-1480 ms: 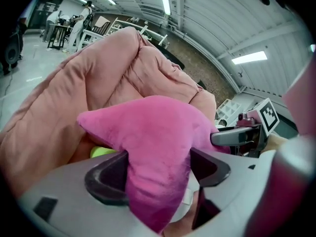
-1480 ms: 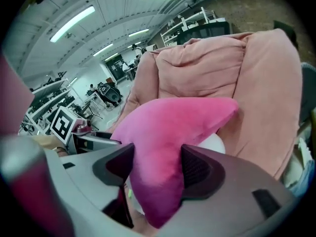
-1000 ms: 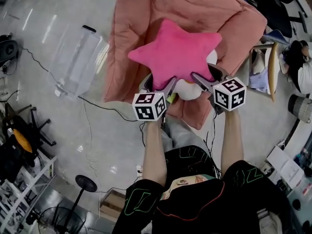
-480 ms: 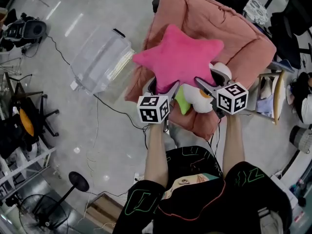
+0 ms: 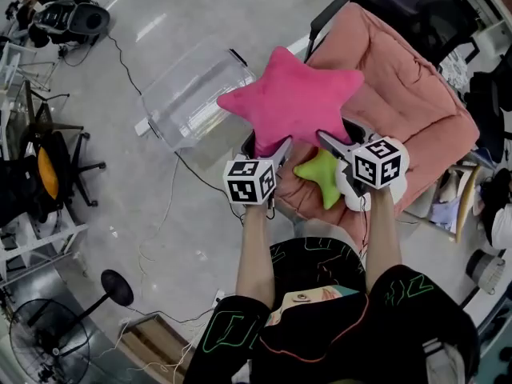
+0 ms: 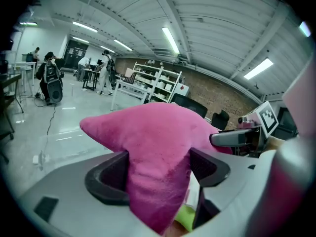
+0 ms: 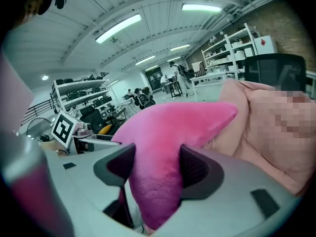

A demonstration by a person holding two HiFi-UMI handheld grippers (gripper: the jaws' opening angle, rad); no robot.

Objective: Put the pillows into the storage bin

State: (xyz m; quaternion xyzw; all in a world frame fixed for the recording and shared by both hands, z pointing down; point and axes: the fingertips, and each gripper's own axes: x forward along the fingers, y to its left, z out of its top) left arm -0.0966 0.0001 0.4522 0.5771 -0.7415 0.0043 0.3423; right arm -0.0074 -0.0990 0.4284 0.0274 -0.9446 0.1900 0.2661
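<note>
A pink star pillow [image 5: 292, 101] hangs in the air between both grippers. My left gripper [image 5: 270, 147] is shut on its lower left arm [image 6: 158, 181], and my right gripper [image 5: 334, 142] is shut on its lower right arm [image 7: 153, 181]. The clear plastic storage bin [image 5: 194, 94] stands open on the floor, up and to the left of the pillow. A green star pillow [image 5: 322, 175] and a white pillow [image 5: 352, 196] lie on the salmon lounge chair [image 5: 408, 114] beneath my right gripper.
A cable [image 5: 164, 214] runs over the grey floor from the bin. Black office chairs [image 5: 48, 166] and a white rack [image 5: 36, 242] stand at the left, with a fan stand [image 5: 112, 290] lower down. A black chair [image 5: 416, 6] sits behind the lounge chair.
Both grippers have carried the pink star pillow left, off the lounge chair and toward the bin. The green star pillow has come into full view on the chair.
</note>
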